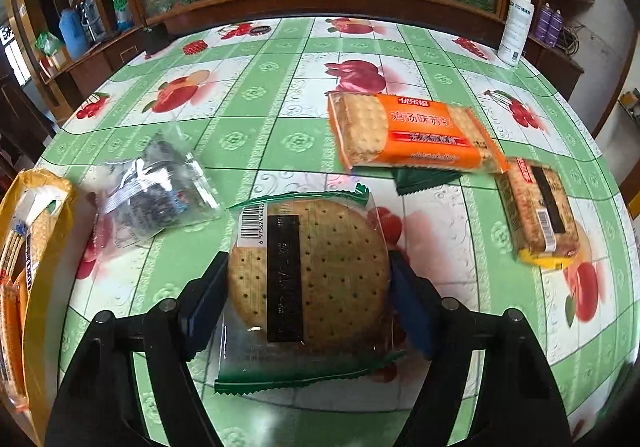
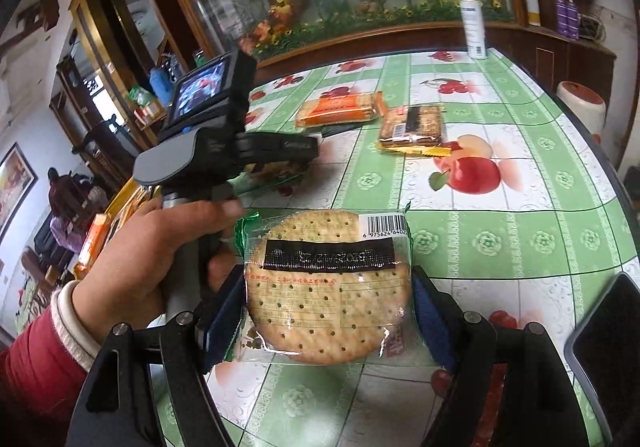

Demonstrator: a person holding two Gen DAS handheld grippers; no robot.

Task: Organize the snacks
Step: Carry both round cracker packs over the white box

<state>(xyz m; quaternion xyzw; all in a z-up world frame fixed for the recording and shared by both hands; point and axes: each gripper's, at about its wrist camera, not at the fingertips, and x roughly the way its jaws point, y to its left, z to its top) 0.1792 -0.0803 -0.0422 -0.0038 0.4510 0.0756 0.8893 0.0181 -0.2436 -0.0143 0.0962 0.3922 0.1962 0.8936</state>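
Note:
My left gripper (image 1: pixel 308 287) is shut on a round cracker pack (image 1: pixel 316 255) in clear wrap with green ends, both blue pads touching its sides low over the tablecloth. My right gripper (image 2: pixel 328 307) is shut on a second round cracker pack (image 2: pixel 328 287), held above the table. An orange cracker pack (image 1: pixel 416 135) (image 2: pixel 340 109) lies farther back, over a green wrapper (image 1: pixel 424 181). A square cracker pack in yellow wrap (image 1: pixel 540 215) (image 2: pixel 416 127) lies to its right. In the right wrist view a person's hand (image 2: pixel 160 259) holds the left gripper (image 2: pixel 300 151).
A clear bag with dark contents (image 1: pixel 156 195) lies at the left. A yellow bag (image 1: pixel 36 247) holding packs stands at the table's left edge. A white spray bottle (image 1: pixel 516 27) (image 2: pixel 474 23) stands at the back right. A dark phone (image 2: pixel 604 347) lies at the right, near the edge.

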